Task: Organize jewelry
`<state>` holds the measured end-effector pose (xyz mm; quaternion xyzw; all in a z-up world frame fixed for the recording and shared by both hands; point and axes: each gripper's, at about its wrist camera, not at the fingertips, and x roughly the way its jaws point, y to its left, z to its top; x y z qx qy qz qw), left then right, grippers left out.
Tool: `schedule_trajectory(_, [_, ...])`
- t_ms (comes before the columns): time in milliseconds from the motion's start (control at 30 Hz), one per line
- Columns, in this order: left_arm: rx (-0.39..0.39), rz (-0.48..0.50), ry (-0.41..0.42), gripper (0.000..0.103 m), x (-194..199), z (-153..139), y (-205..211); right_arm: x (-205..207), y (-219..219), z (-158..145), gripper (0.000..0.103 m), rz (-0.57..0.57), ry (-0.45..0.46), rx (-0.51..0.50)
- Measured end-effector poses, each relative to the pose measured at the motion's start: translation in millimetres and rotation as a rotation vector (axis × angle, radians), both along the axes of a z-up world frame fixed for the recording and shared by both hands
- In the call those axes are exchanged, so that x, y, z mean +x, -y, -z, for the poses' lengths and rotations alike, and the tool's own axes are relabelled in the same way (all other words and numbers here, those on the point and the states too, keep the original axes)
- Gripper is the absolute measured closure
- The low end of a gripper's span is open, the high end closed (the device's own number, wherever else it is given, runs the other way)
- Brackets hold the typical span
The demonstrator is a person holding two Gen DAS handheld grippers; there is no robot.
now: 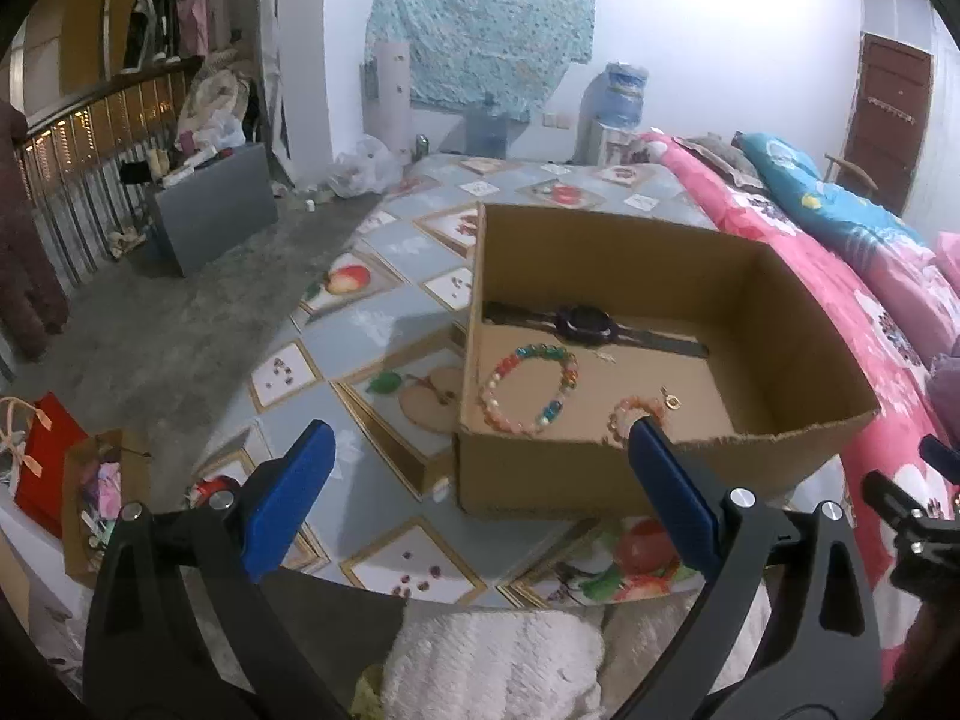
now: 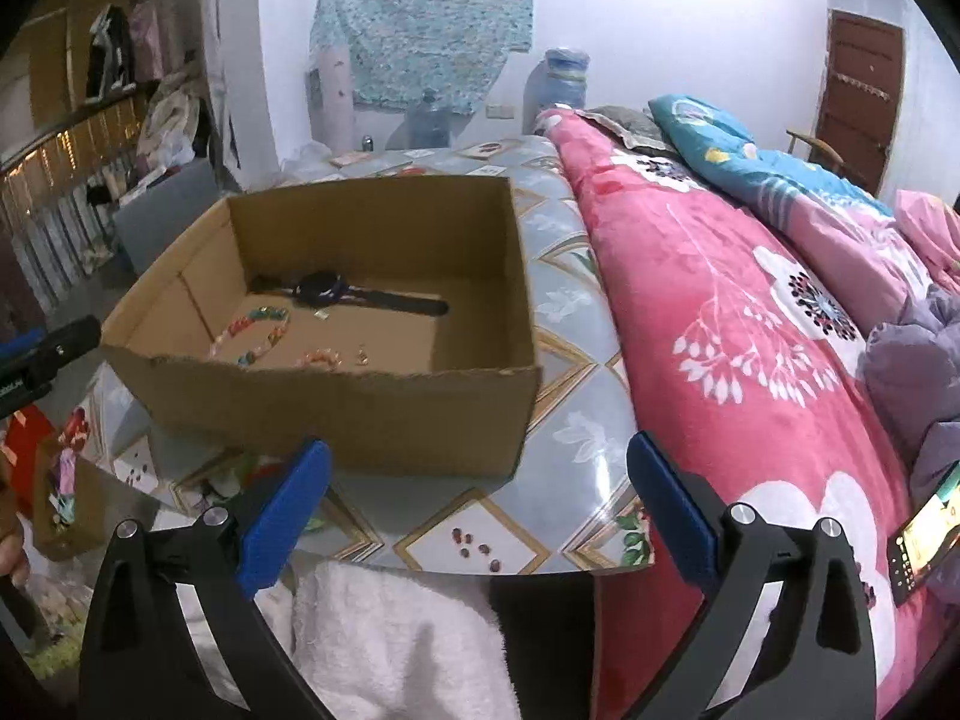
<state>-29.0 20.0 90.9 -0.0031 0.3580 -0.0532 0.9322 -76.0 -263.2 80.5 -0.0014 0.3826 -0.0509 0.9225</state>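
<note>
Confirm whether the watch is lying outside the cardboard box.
No: the watch lies flat on the floor of the cardboard box, behind the multicoloured bead bracelet.

Both cams ride on the handheld grippers, looking forward along the blue fingers and tilted down at the table. The left wrist view sits off the near-left corner of the cardboard box (image 1: 600,480), fairly close, facing across it toward the far wall, with the floor and railing on its left. The right wrist view sits a bit further right, so the box (image 2: 336,414) lands left of centre and the pink blanket (image 2: 720,312) fills its right half. Both share the box, the patterned tablecloth (image 1: 384,324), the bed and the back wall.
</note>
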Motion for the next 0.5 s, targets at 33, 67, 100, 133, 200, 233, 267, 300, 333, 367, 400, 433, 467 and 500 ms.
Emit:
schedule_trajectory(33, [0.007,0.001,0.003,0.008,-1,1,1,0,-3,1,0.007,-0.004,0.001,-0.010])
schedule_trajectory(67, [0.019,0.000,0.005,0.008,-2,2,3,0,-6,1,0.007,-0.006,0.002,-0.021])
schedule_trajectory(100, [0.034,0.003,0.007,0.008,-3,4,5,0,-11,1,0.007,-0.002,0.009,-0.039])
schedule_trajectory(133, [0.058,0.008,0.006,0.008,-4,6,8,0,-13,2,0.007,-0.001,0.014,-0.048])
schedule_trajectory(200, [0.079,0.017,-0.006,0.008,-3,10,12,1,-20,4,0.007,-0.003,0.014,-0.067])
schedule_trajectory(233, [0.085,0.026,-0.021,0.008,-2,13,15,2,-22,5,0.007,-0.006,0.009,-0.065])
schedule_trajectory(267, [0.084,0.030,-0.038,0.008,-1,16,17,3,-23,7,0.007,-0.009,0.003,-0.056])
schedule_trajectory(300, [0.081,0.032,-0.047,0.008,0,18,18,4,-24,8,0.007,-0.009,-0.004,-0.048])
schedule_trajectory(333, [0.073,0.033,-0.058,0.008,0,20,19,5,-25,9,0.007,-0.008,-0.012,-0.039])
schedule_trajectory(367, [0.069,0.033,-0.068,0.008,1,22,21,6,-25,11,0.007,-0.007,-0.019,-0.031])
schedule_trajectory(400, [0.069,0.031,-0.079,0.008,2,25,22,8,-25,12,0.007,-0.006,-0.029,-0.019])
schedule_trajectory(433, [0.067,0.028,-0.092,0.008,4,27,23,10,-25,14,0.007,-0.005,-0.037,-0.008])
schedule_trajectory(467, [0.064,0.023,-0.105,0.008,6,30,23,12,-24,16,0.007,-0.003,-0.050,0.006])
schedule_trajectory(500, [0.062,0.019,-0.115,0.008,7,31,24,15,-25,18,0.007,-0.003,-0.061,0.016])
